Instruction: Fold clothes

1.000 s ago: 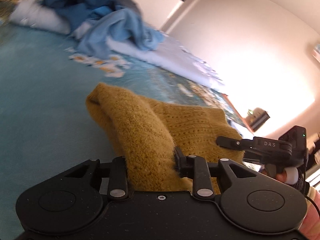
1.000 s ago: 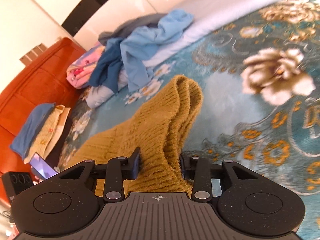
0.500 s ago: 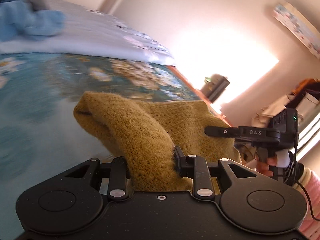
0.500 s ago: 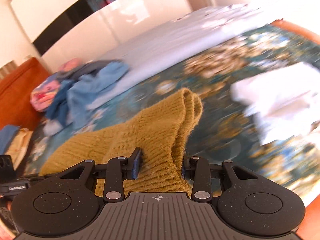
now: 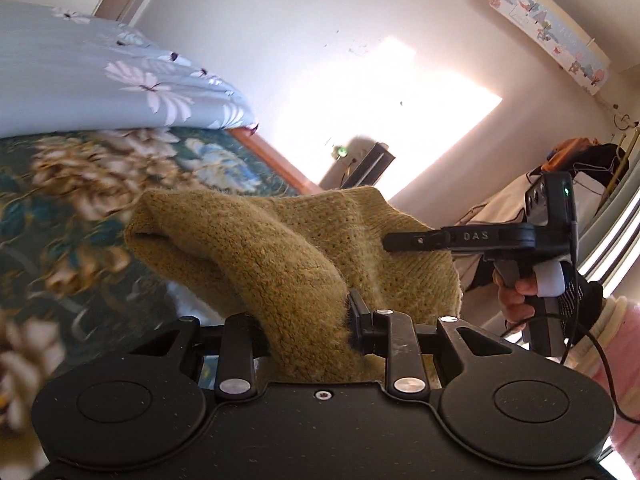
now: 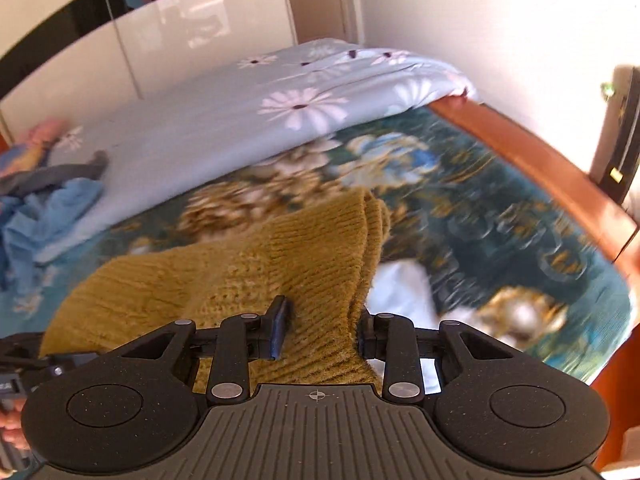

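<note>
Sweater point(image 5: 280, 264) bunched between both hand-held grippers' fingers above bedspread point(image 6: 500, 216).

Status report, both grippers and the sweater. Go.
Left gripper and right gripper both clamped on mustard sweater. Sweater lifted over floral bedspread. White cloth beneath it.

left gripper point(image 5: 308, 320): clamped on sweater point(image 5: 280, 248) | right gripper point(image 6: 320, 320): clamped on sweater
</note>
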A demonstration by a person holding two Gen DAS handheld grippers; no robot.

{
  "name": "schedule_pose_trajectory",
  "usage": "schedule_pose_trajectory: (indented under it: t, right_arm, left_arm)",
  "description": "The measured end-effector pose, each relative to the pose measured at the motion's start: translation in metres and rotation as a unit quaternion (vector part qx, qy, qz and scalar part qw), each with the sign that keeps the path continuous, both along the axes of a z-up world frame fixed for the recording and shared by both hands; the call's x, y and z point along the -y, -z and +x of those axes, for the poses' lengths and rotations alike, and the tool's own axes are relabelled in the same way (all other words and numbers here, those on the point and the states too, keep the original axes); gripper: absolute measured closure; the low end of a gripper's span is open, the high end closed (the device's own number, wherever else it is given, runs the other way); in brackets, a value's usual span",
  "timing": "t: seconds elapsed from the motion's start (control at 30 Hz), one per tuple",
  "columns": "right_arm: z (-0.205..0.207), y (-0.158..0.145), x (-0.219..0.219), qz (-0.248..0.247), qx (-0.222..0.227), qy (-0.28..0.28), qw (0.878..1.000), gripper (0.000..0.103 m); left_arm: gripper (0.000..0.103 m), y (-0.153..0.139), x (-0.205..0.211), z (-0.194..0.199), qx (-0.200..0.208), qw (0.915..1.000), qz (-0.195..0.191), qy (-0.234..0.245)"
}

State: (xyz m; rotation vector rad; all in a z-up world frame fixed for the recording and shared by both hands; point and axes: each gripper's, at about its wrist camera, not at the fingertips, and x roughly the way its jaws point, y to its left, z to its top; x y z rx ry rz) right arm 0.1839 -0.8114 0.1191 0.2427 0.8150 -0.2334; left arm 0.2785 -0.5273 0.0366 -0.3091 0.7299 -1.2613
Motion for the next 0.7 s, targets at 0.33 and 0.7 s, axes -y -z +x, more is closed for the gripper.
schedule_pose_trajectory:
  t: [0.33, 0.7]
  right_arm:
    - [0.029, 0.083, 0.054, -0.005, -0.037, 0.04, 0.999, 0.088]
    - [-0.036, 0.061, 0.033, 0.026, 0.045, 0.085, 0.995, 0.086]
  left_arm:
    - [0.074, 0.073, 0.031, 0.008, 0.001, 0.9993, 0.01, -0.036]
    - [0.066, 0.08, 0.013, 0.007, -0.018, 0.997, 0.059, -0.046]
